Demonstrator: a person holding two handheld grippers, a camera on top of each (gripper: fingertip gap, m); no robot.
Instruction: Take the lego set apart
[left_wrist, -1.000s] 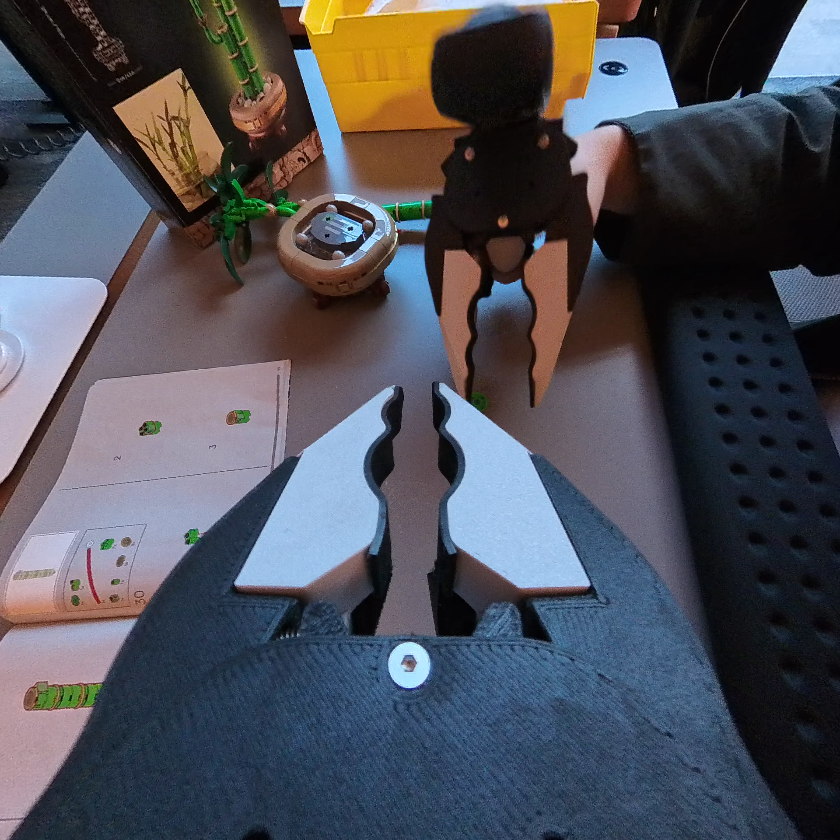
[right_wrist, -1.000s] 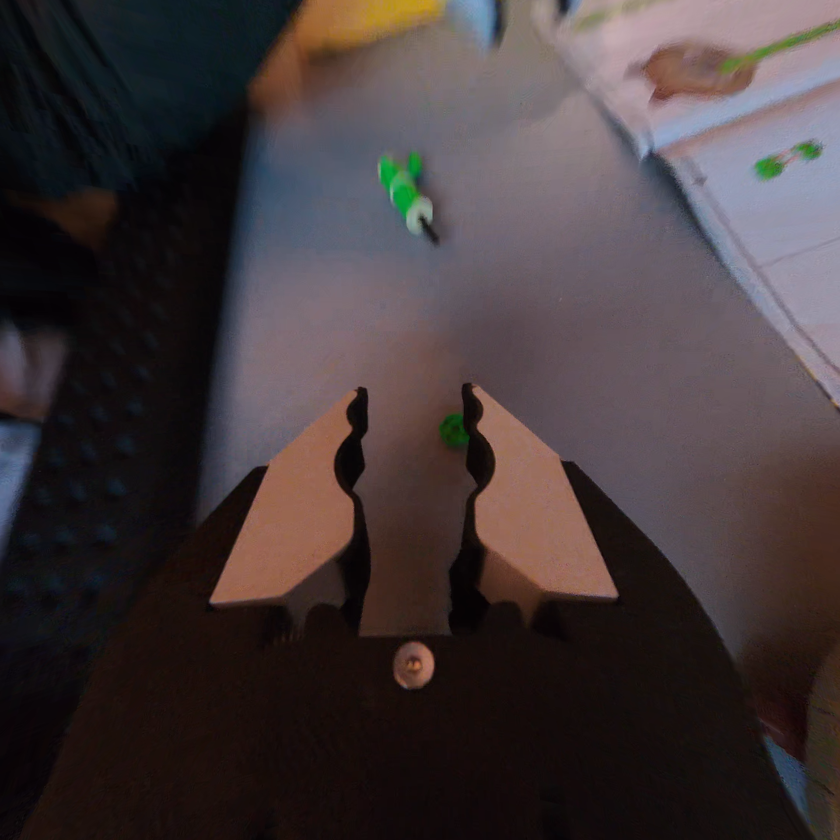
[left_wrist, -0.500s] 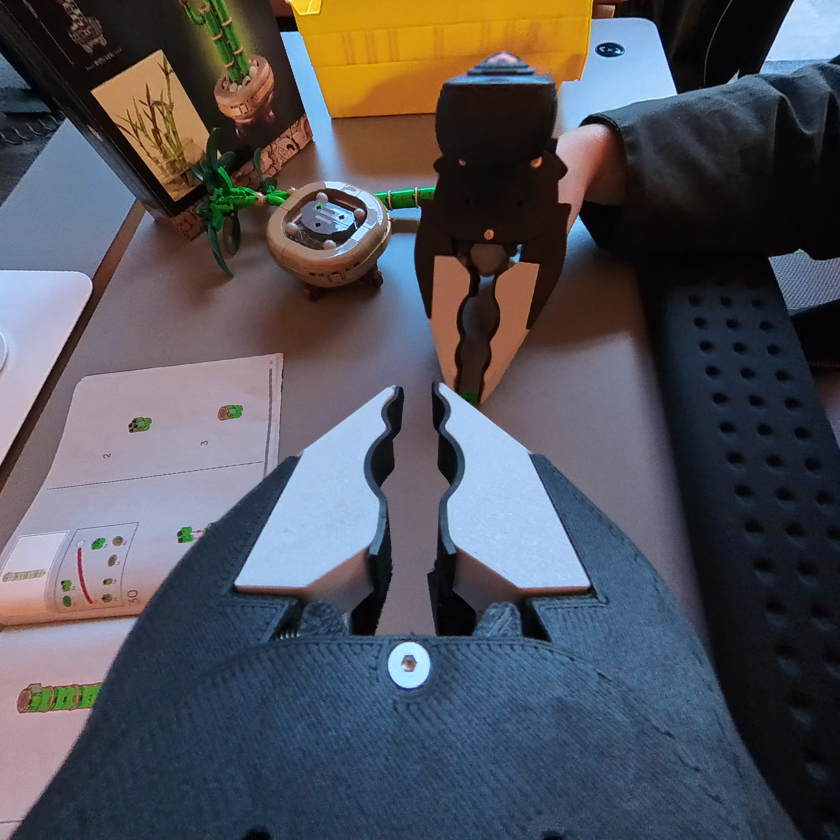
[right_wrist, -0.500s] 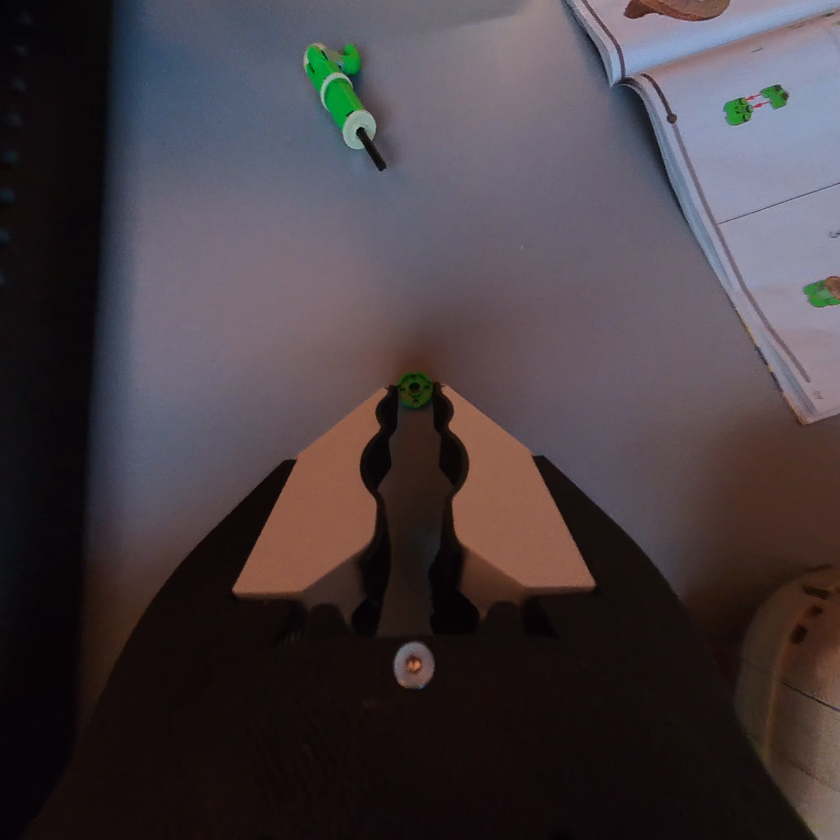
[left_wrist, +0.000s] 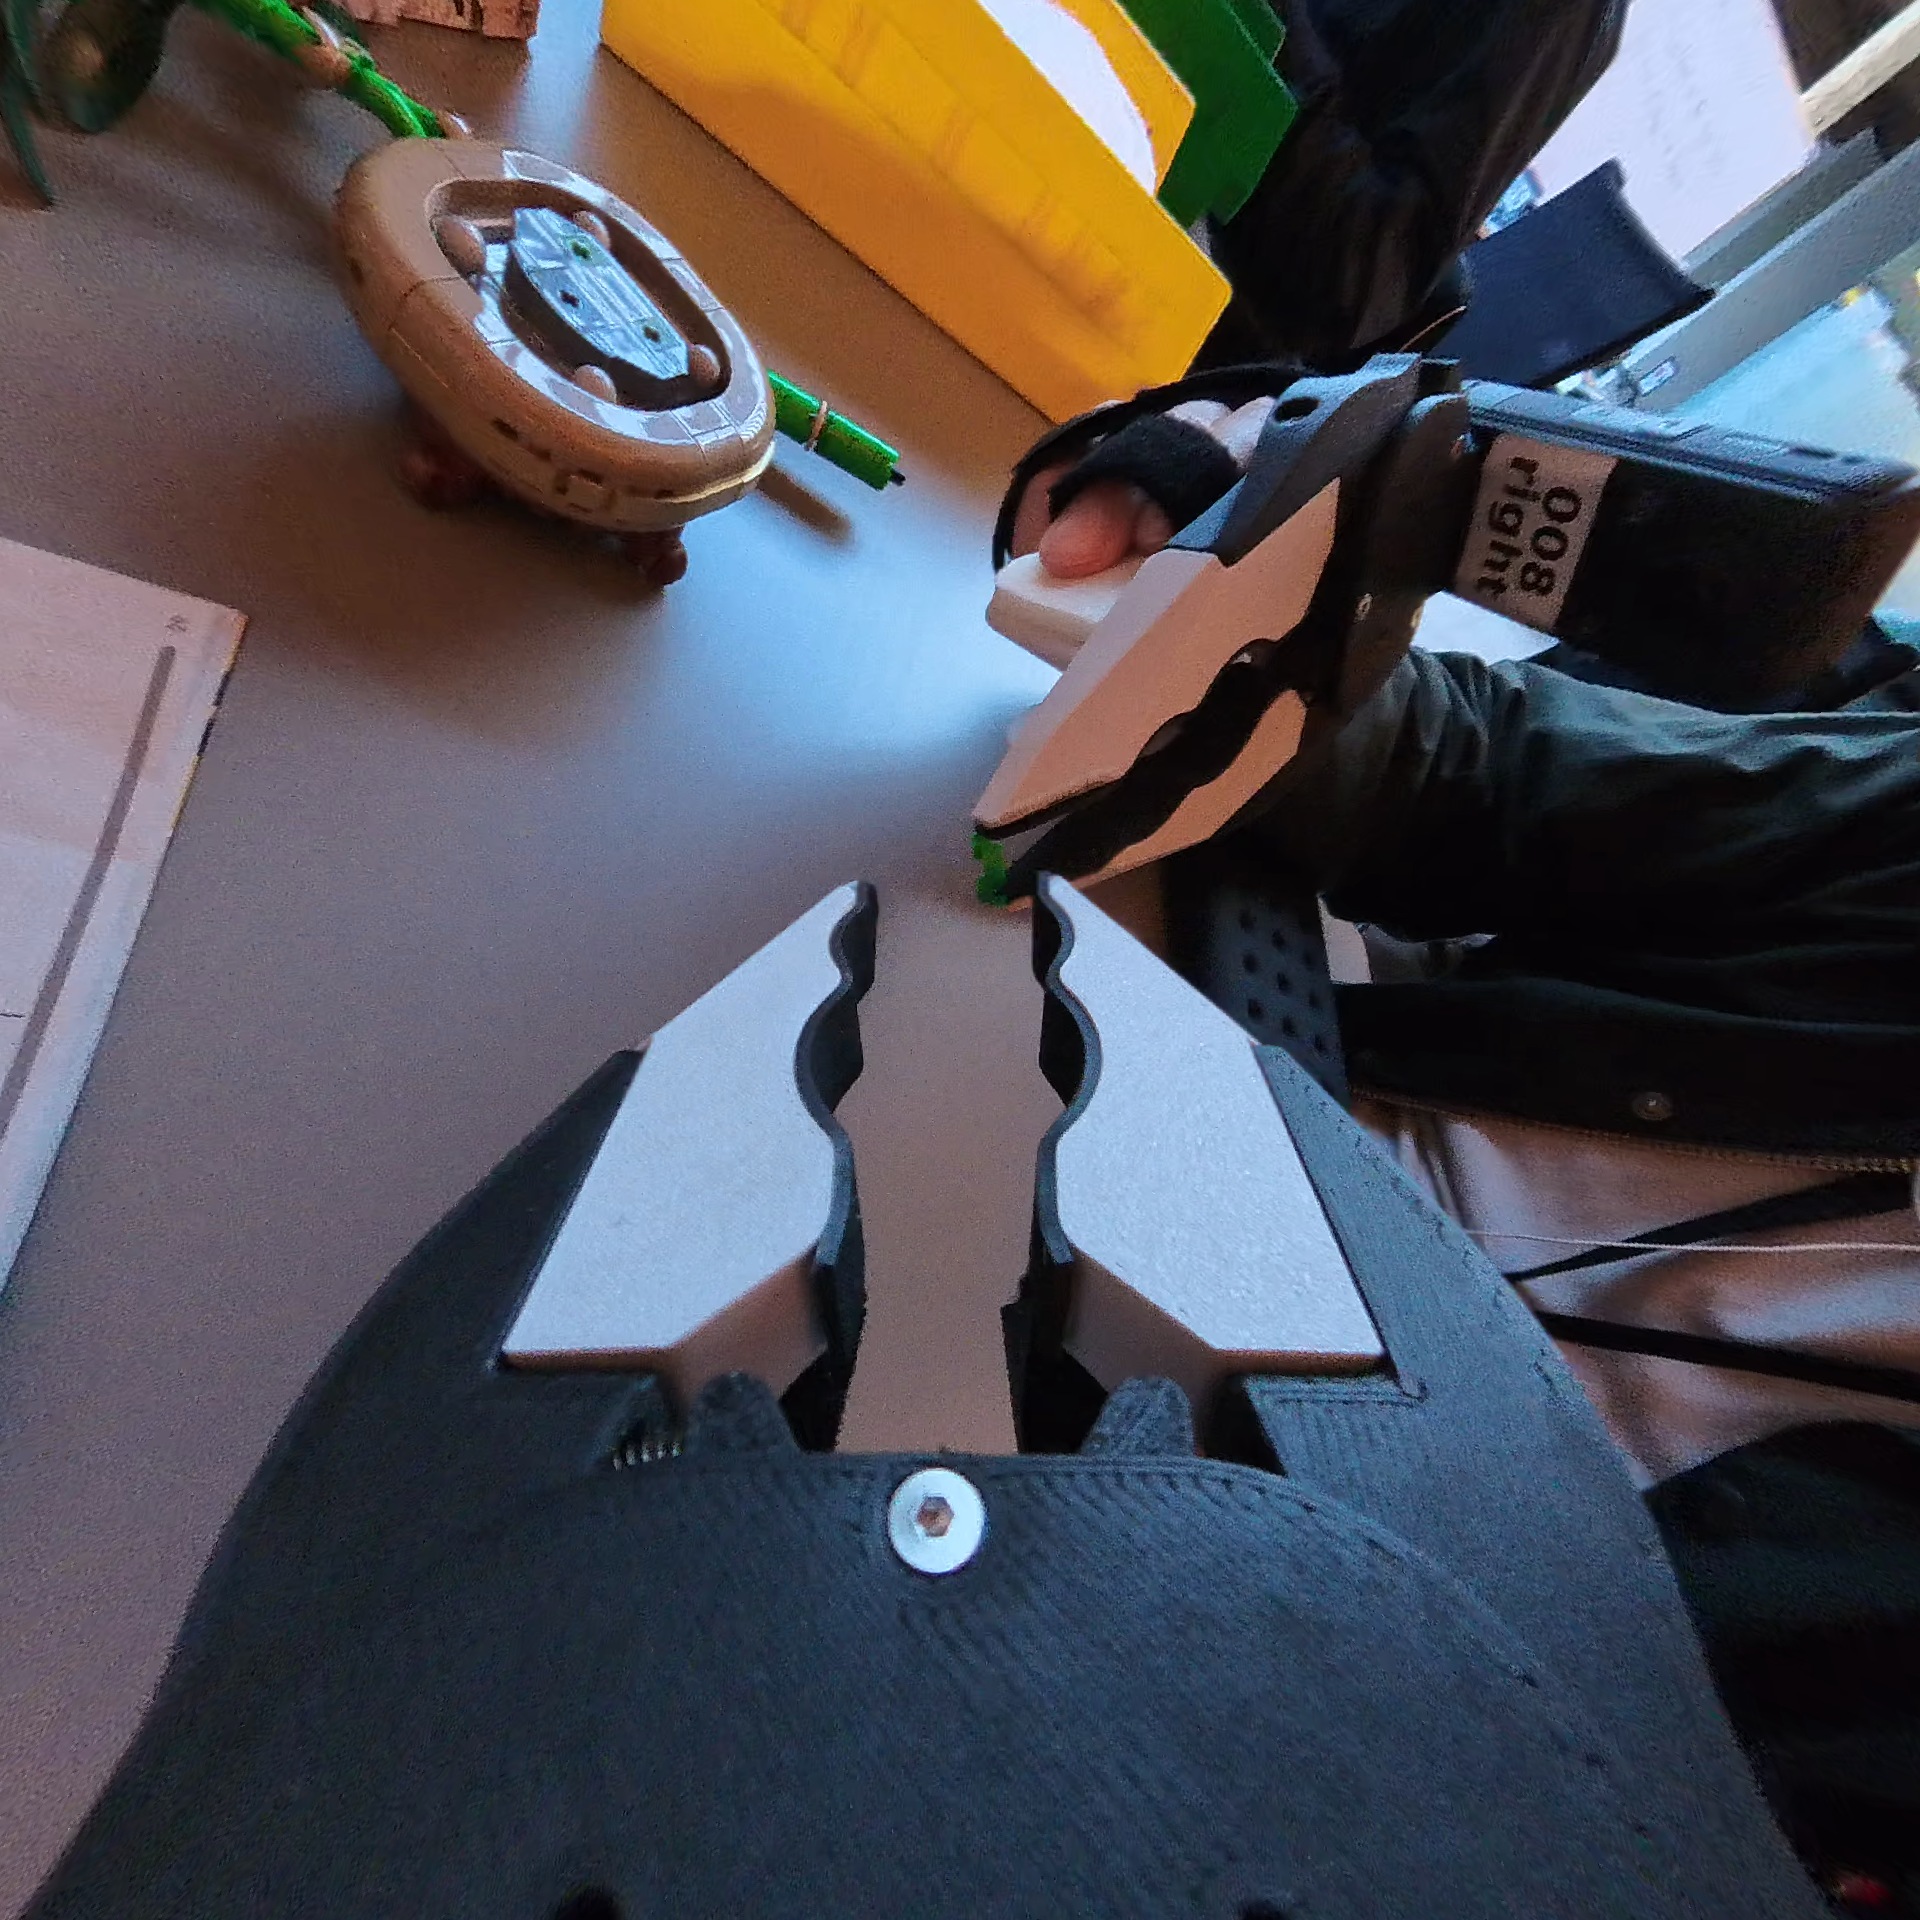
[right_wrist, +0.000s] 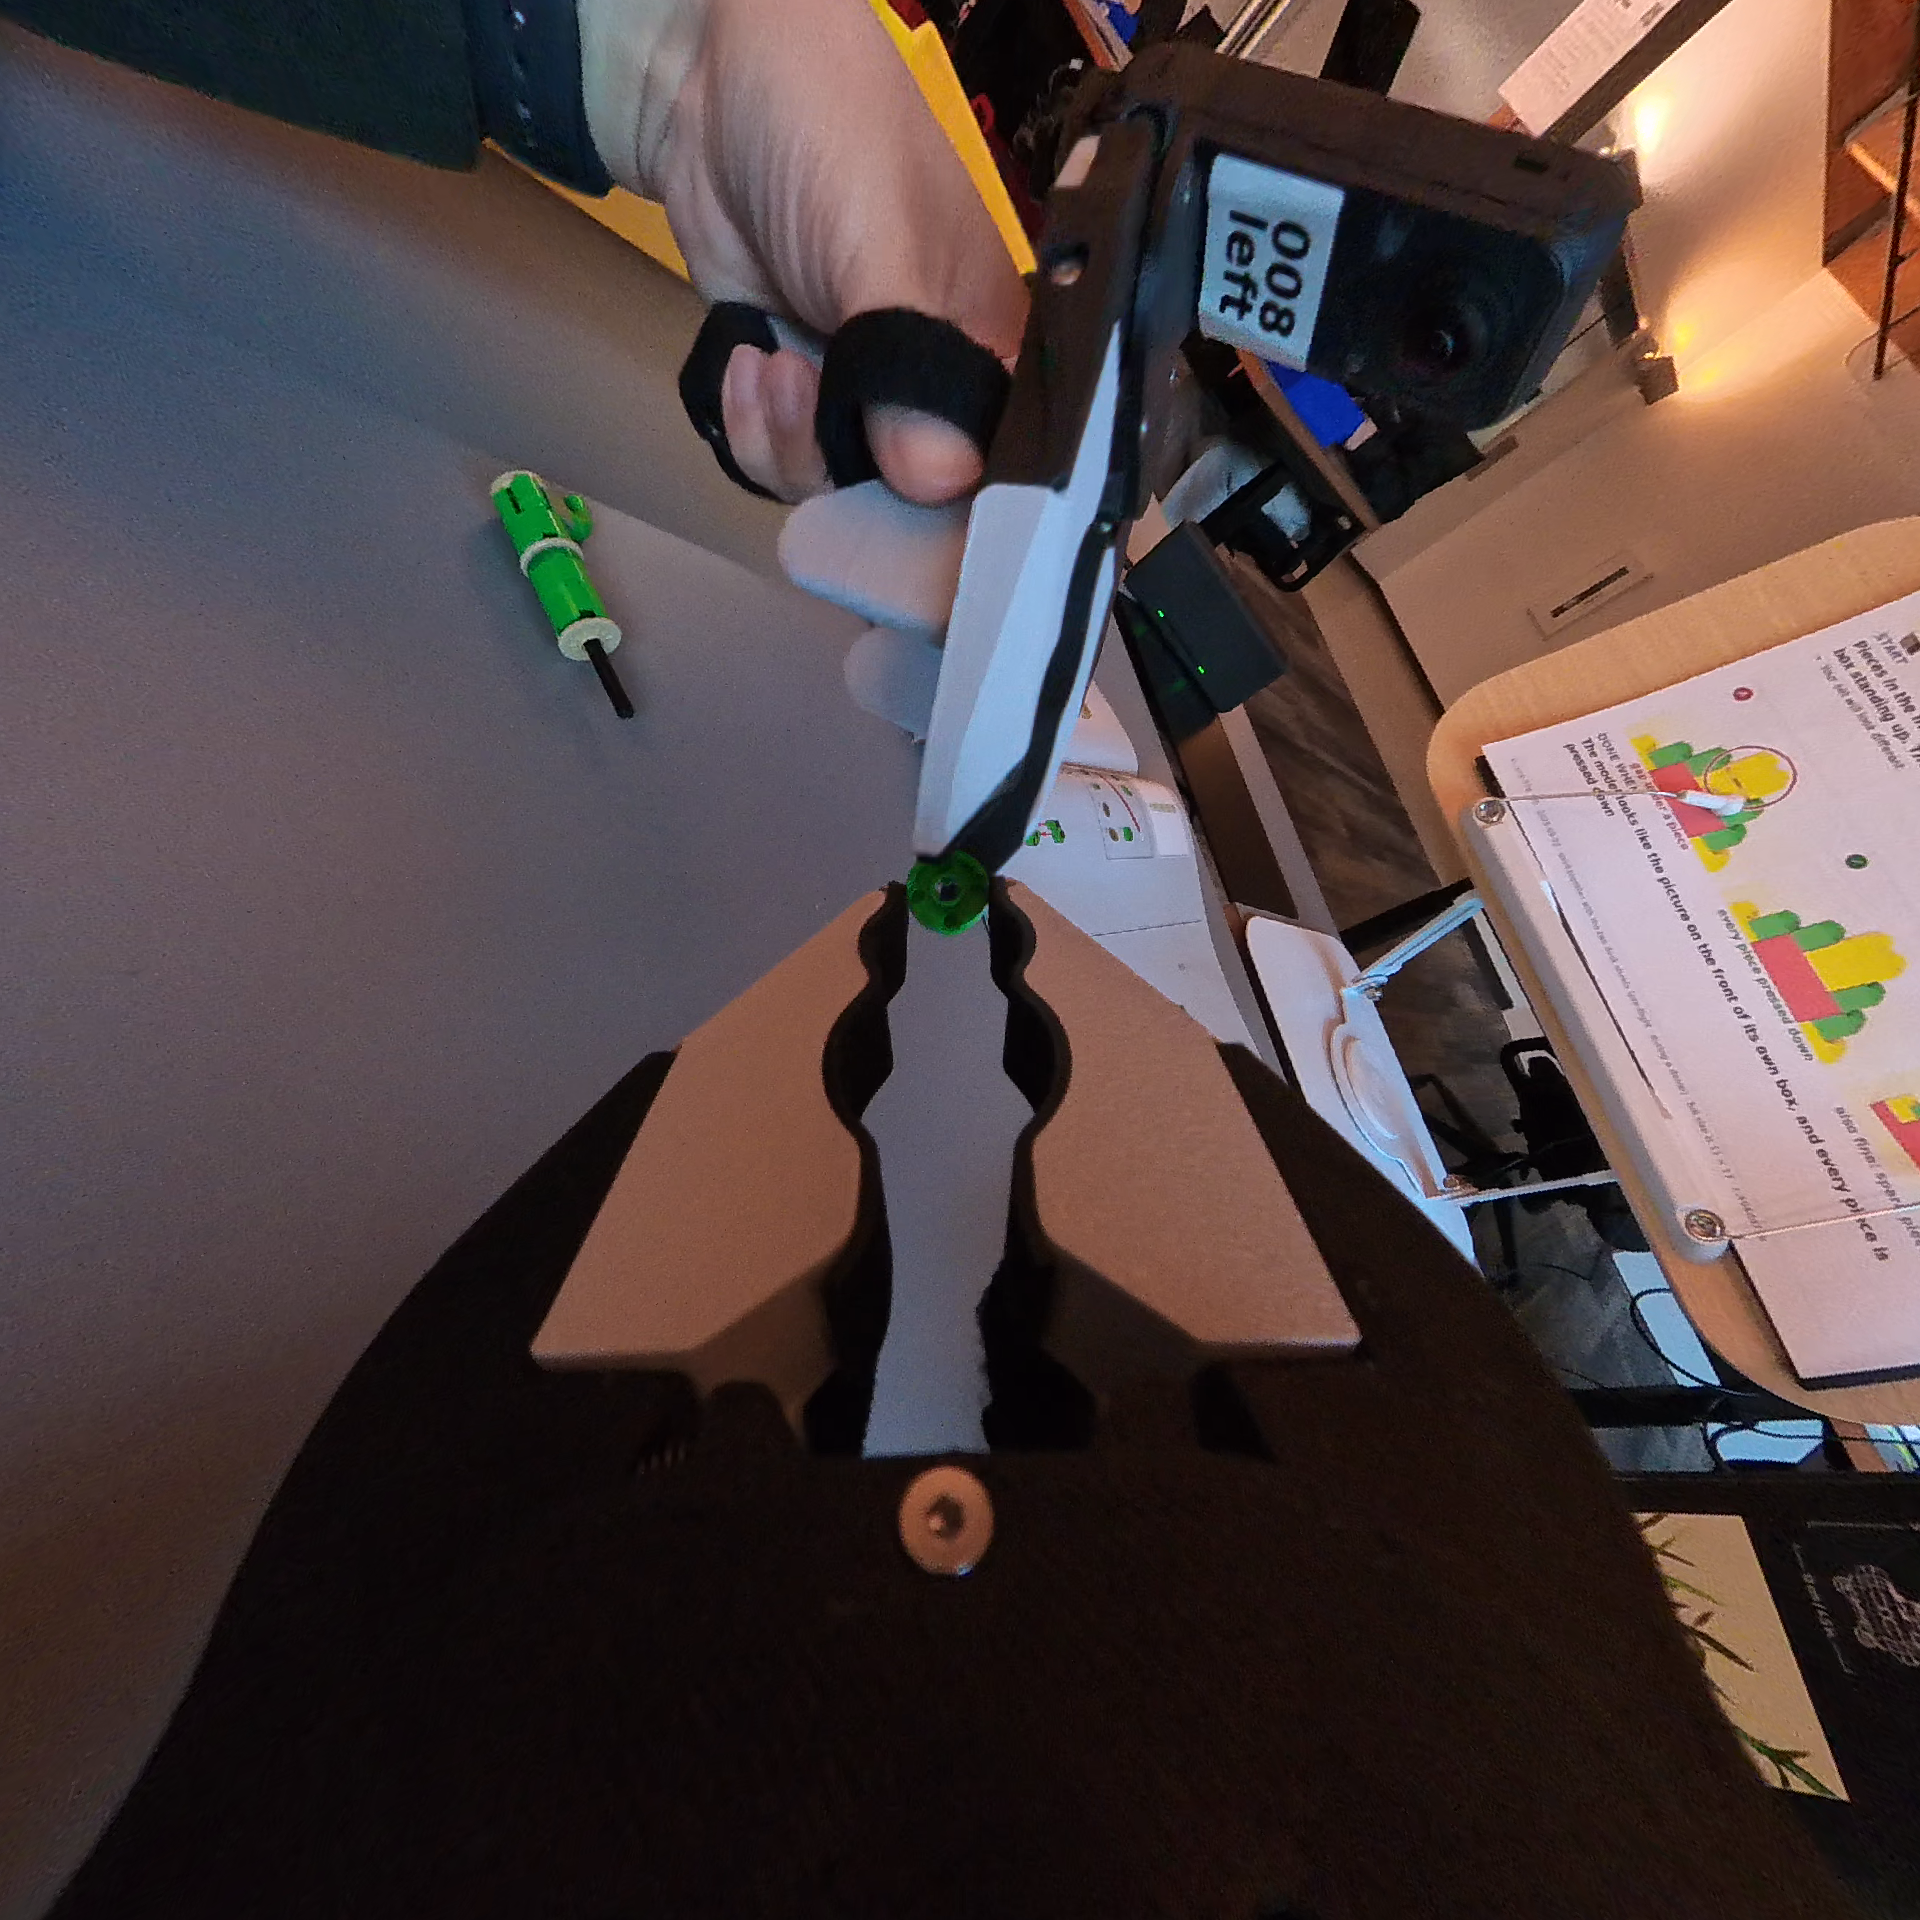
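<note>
A: Status of the right gripper (right_wrist: 945, 891)?

B: Its fingers are clamped at the tips on a small round green piece (right_wrist: 945, 894), lifted clear of the bench (right_wrist: 312, 935). In the left wrist view the same piece (left_wrist: 989, 868) shows at the tips of that gripper (left_wrist: 1003, 868).

A: And the left gripper (left_wrist: 954, 902)?

B: Fingers apart, with nothing between them. In the right wrist view its tip (right_wrist: 961, 842) sits just above the green piece, touching or nearly so; contact cannot be confirmed.

A: Where is the rest of the set?

B: The tan pot (left_wrist: 551, 343) stands on the bench well beyond the grippers. A green stalk (left_wrist: 831, 431) lies behind it. A short green stalk section with a black axle (right_wrist: 566, 582) lies on the bench, apart from both grippers. A yellow bin (left_wrist: 935, 177) stands at the far side, and an instruction booklet (left_wrist: 83, 790) lies to the left.

A: Step in hand?

B: Judged: one loose piece has been picked up and is presented to the left gripper, either for a handover or to pull a sub-part off it.

A: Requirement for the next move?

B: Align the left fingers either side of the piece, then close them. The piece is tiny and held only at the tips, so a misaligned closure could flick it out.
</note>
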